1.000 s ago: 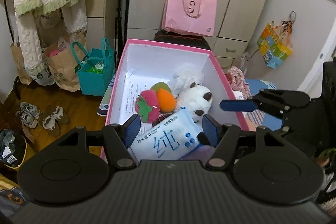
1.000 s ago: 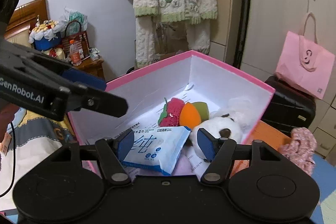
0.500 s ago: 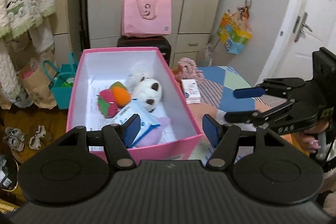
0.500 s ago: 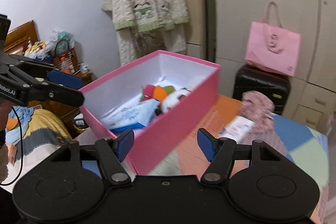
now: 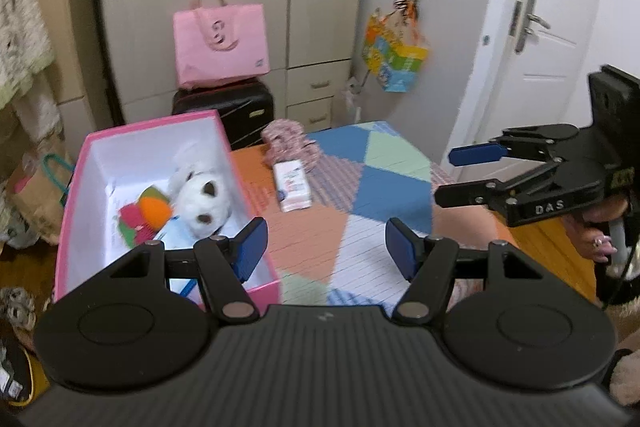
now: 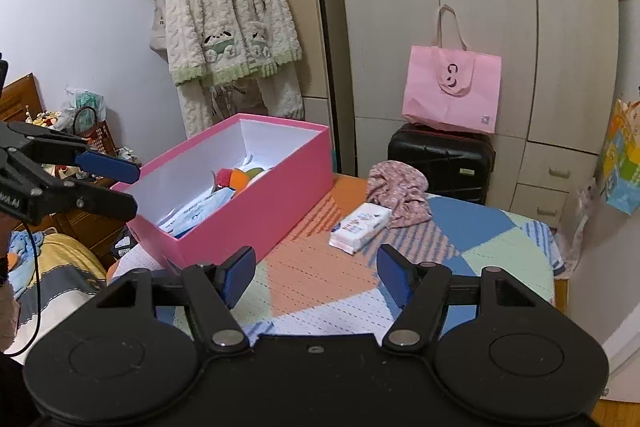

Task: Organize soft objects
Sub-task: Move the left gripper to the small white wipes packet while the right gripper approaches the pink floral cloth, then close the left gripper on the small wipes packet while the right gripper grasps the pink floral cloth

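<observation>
Both claws, left (image 5: pixel 322 247) and right (image 6: pixel 316 275), were released (nothing held); wipes pack (image 6: pixel 360 227) probably needed grabbing next for the pink box (image 6: pixel 256 215).

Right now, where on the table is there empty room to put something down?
The patchwork cloth is bare between the pink box and the wipes pack, and rightward past the pack. The far edge is crowded by the floral cloth.

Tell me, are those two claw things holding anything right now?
No. The left gripper and the right gripper both stand open with nothing between their fingers; the wipes pack and pink cloth lie untouched on the table.
</observation>
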`<state>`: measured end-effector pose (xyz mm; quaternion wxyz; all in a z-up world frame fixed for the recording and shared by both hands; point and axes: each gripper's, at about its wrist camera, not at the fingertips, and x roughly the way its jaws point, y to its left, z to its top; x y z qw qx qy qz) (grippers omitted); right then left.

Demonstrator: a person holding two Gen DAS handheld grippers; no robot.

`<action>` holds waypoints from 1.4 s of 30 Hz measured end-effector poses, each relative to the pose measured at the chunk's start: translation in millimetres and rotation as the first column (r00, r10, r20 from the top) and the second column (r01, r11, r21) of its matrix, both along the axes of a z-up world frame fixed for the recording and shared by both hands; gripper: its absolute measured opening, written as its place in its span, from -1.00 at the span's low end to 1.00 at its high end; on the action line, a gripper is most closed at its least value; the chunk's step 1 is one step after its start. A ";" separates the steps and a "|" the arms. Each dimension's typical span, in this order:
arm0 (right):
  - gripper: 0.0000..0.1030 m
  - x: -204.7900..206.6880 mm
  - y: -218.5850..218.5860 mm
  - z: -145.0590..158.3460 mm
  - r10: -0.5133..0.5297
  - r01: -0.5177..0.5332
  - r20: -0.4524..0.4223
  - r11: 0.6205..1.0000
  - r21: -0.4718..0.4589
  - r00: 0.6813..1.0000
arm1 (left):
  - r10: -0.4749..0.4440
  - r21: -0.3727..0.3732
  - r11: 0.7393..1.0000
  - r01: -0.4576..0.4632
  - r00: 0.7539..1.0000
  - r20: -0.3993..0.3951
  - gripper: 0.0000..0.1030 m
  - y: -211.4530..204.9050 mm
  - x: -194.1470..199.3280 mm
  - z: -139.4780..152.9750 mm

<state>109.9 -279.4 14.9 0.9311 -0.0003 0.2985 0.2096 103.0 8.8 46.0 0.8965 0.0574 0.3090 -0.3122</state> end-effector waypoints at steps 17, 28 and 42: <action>0.53 31.5 -64.7 11.8 -0.001 0.003 0.115 1.000 -0.021 0.993 | 0.070 -0.048 0.997 -0.068 0.997 0.040 0.25 -87.1 32.5 -18.7; 0.61 89.7 -78.1 1.7 0.002 -0.012 0.097 0.994 0.109 0.995 | 0.182 -0.007 0.983 -0.182 0.980 0.085 0.25 -113.2 75.8 -50.2; 0.61 187.2 -61.5 -34.9 0.082 -0.078 -0.024 0.988 0.132 0.996 | 0.261 0.007 0.965 -0.261 0.965 -0.017 0.25 -132.4 150.1 -114.4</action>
